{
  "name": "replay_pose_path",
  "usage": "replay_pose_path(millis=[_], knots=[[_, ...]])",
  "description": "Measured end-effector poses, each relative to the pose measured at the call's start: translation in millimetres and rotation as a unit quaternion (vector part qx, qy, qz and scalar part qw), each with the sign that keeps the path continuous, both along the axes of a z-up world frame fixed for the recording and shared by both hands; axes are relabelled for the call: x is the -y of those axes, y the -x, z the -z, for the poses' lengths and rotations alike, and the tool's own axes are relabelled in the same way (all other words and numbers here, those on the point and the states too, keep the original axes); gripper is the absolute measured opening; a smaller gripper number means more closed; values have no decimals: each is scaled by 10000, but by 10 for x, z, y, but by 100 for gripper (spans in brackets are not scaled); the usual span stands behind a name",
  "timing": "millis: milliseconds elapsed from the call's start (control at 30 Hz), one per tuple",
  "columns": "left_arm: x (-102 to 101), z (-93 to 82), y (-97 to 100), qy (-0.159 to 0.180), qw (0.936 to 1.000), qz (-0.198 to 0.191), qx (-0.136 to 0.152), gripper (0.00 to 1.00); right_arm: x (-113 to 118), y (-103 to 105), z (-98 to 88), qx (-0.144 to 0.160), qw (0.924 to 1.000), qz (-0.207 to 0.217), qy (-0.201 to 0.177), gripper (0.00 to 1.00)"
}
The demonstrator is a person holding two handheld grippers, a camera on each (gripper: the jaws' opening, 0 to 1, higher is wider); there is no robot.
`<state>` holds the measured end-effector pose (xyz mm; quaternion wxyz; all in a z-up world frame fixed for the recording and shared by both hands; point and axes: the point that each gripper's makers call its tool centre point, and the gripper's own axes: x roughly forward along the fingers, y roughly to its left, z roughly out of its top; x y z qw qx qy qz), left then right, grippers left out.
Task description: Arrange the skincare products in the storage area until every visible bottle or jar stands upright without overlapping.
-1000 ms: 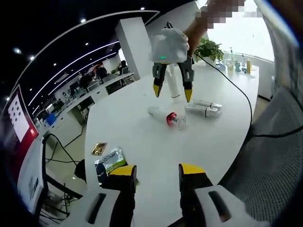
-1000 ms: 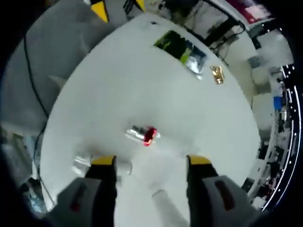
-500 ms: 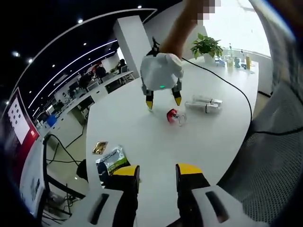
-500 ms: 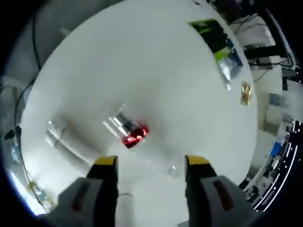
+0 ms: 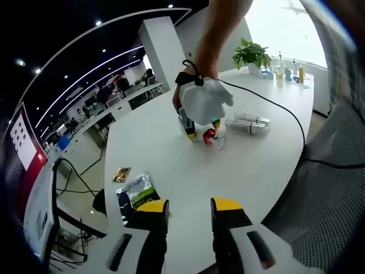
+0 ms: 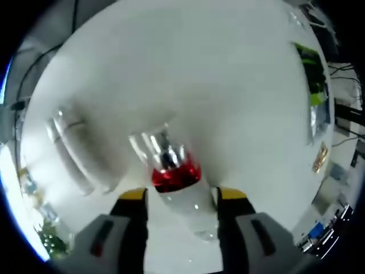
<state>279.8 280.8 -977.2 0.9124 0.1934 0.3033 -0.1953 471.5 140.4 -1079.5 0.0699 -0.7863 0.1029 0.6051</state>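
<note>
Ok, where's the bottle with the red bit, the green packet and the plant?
bottle with the red collar [image 6: 175,176], right gripper view, on the red band.
green packet [image 5: 134,194], left gripper view, on the middle of the wrapper.
plant [image 5: 251,55], left gripper view, on the leaves.

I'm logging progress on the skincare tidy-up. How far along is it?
Nothing looks finished: no bottle stands upright yet. In hand: the right gripper is down on the table, its jaws either side of the lying red-collared bottle; whether they have closed on it is unclear. Left: raise that bottle, then the silver-capped bottles lying beside it. The left gripper is open and idle.
</note>
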Motion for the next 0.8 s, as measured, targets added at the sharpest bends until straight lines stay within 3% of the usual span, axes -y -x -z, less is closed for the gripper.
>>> replay_pose_path(millis=[67,233,367,467,567,600,667,767,800], knots=[[-6,10,3,-5,10000,-10,-28,30,-47,-4,-1,-54,9999,-113,53,35],[-13,24,6,-14,10000,-22,-56,30,-83,-22,-23,-295,9968,716,-191,35],[-12,36,10,-19,10000,-18,-77,30,-27,-83,-21,-132,9821,1867,-186,33],[-12,53,17,-38,9999,-10,-108,29,-35,-89,-13,-291,9743,2226,-176,32],[-12,55,21,-45,9999,-6,-120,29,-82,-64,-14,-619,9528,2949,-360,31],[-13,56,23,-30,9999,-18,-130,29,-116,-38,-20,-762,9395,3306,-468,31],[-8,64,33,-11,9999,-16,-170,29,-174,-6,-34,-995,9211,3721,-572,29],[-9,57,31,4,9999,-27,-155,29,-211,-21,-31,-1120,9071,3985,-762,29],[-12,56,32,-4,9999,-28,-155,29,-210,-29,-36,-1142,9058,4005,-775,30]])
